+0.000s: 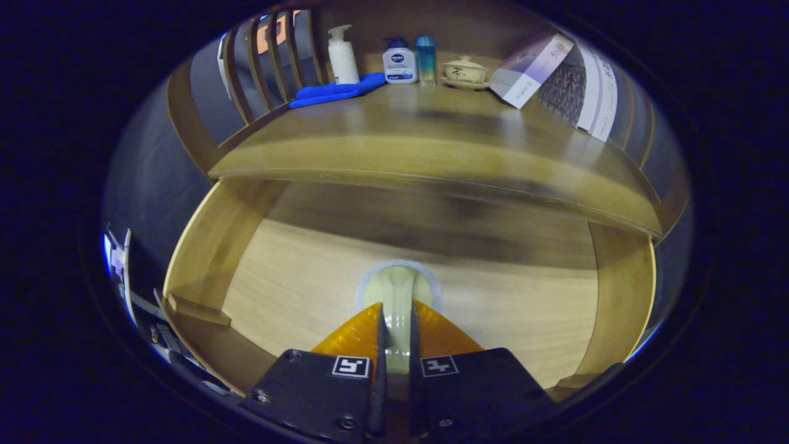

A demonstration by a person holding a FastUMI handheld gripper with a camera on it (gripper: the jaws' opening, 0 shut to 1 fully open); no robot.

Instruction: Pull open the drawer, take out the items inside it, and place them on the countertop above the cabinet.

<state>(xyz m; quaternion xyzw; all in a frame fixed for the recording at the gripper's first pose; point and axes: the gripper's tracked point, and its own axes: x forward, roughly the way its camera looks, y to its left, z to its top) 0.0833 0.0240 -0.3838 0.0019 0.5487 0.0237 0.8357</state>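
Holding a pale spoon [397,302] by its handle, the gripper [396,324] has both fingers pressed on it over the open drawer [296,277]; the spoon's bowl lies just ahead of the fingertips. Countertop [431,142] above, far side: blue cloth [338,90], white pump bottle [342,55], lotion bottle [399,61], blue lighter [425,58], lidded teacup [464,71], tilted box [530,69] at right.
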